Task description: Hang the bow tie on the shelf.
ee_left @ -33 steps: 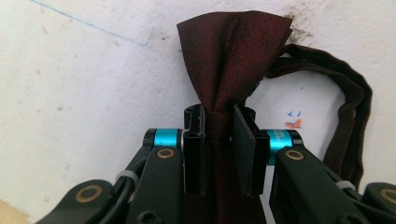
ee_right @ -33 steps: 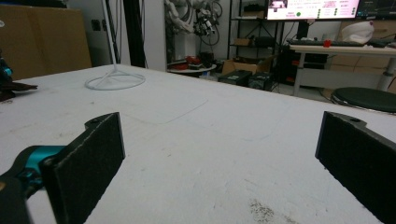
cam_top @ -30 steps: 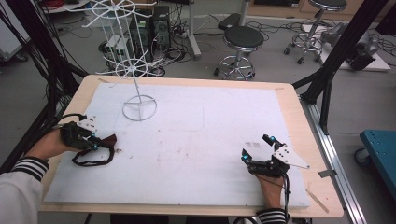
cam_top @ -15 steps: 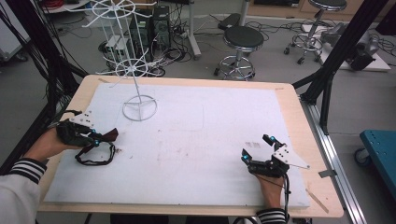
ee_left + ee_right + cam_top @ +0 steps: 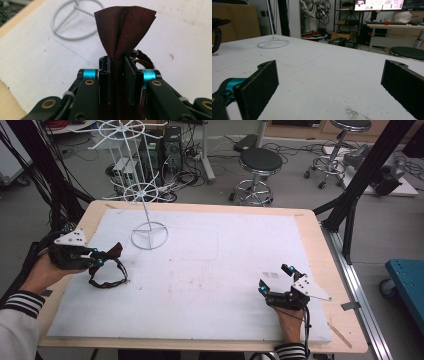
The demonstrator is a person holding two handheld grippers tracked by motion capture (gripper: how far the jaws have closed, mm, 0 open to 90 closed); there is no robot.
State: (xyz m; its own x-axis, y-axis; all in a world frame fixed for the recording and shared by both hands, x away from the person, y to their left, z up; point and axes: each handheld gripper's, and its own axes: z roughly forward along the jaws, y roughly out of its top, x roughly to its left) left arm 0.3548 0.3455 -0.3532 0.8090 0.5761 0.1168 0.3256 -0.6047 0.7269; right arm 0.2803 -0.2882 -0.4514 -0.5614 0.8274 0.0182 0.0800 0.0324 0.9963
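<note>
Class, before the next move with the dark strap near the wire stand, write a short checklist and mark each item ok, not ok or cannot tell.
1. Left claw shut on the strap: ok.
2. Strap lifted off the mat: not ok, its loop lies on the mat.
3. Right claw open, holding nothing: ok.
4. Stand upright on its ring base: ok.
5. Bare mat between strap and stand: ok.
6. Free hook on the stand: cannot tell.
</note>
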